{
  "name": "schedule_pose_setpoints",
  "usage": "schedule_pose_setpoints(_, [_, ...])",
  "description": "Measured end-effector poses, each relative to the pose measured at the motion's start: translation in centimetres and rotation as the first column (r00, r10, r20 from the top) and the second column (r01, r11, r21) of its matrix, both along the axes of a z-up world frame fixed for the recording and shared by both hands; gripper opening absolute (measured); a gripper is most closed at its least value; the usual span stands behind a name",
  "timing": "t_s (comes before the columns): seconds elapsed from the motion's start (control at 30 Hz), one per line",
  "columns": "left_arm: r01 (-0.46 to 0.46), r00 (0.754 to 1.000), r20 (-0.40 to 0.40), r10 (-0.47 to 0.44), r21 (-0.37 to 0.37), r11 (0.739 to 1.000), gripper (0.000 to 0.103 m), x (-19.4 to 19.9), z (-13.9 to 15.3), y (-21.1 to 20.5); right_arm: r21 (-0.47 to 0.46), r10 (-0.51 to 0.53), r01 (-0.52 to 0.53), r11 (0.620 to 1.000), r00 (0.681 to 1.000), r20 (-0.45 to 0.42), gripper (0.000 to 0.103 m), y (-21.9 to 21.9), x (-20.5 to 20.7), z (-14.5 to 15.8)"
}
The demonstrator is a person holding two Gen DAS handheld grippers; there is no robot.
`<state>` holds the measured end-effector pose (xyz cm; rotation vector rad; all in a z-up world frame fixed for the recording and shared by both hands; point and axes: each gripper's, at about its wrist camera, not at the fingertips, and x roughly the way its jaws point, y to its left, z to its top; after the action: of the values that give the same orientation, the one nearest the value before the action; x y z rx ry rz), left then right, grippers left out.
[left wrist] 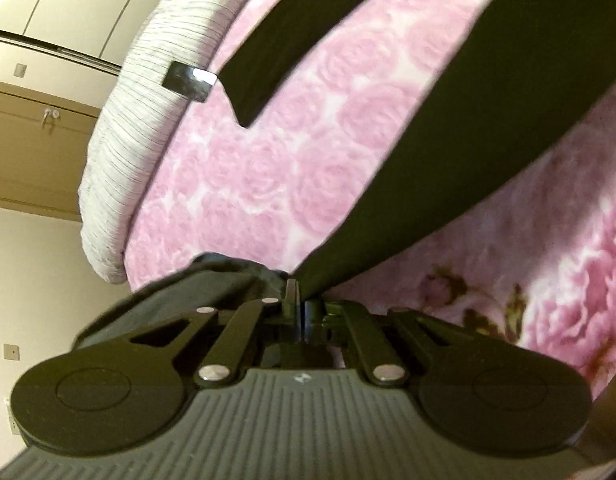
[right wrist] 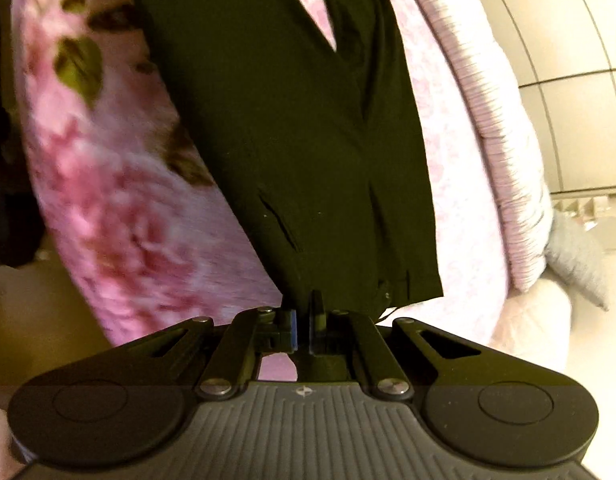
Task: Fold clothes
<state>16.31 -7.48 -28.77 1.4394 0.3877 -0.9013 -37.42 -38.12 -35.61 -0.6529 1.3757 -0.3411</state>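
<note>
Pink rose-print blanket (left wrist: 268,168) over a bed, striped white bedding (left wrist: 148,80) along its far edge, pale wall panels (right wrist: 567,40) behind. Black trousers (left wrist: 487,112) stretched across the blanket, legs running away toward the far side, a small dark shiny thing (left wrist: 190,80) just beside one leg end. Left gripper (left wrist: 296,294) pressed together, pinching a near corner of the trousers. Right gripper (right wrist: 304,300) likewise clamped on the trousers' waist edge, a slit pocket (right wrist: 280,220) just beyond.
</note>
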Motion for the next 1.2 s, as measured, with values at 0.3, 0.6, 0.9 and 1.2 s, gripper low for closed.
schedule_pose_setpoints(0.3, [0.106, 0.994, 0.035, -0.105, -0.014, 0.994, 0.001, 6.5, 5.9, -18.8, 0.028, -0.067, 0.066, 0.997, 0.996, 0.056, 0.002, -8.6, 3.5, 6.8])
schedule_pose_setpoints(0.6, [0.049, 0.998, 0.037, -0.055, 0.158, 0.986, 0.001, 13.1, 1.1, -38.9, 0.306, -0.122, 0.109, 0.946, 0.992, 0.022, 0.002, -26.5, 7.6, 6.9])
schedule_pose_setpoints(0.9, [0.057, 0.996, 0.05, -0.073, 0.259, 0.964, 0.001, 16.4, -5.3, -49.2, 0.452, -0.185, 0.182, 0.873, 0.982, -0.039, 0.003, -36.5, 11.1, 0.0])
schedule_pose_setpoints(1.2, [-0.005, 0.998, 0.06, -0.011, 0.264, 0.965, 0.002, 18.8, -10.3, -53.6, 0.497, -0.295, 0.268, 0.825, 0.955, -0.026, 0.004, -40.5, 12.3, -4.8])
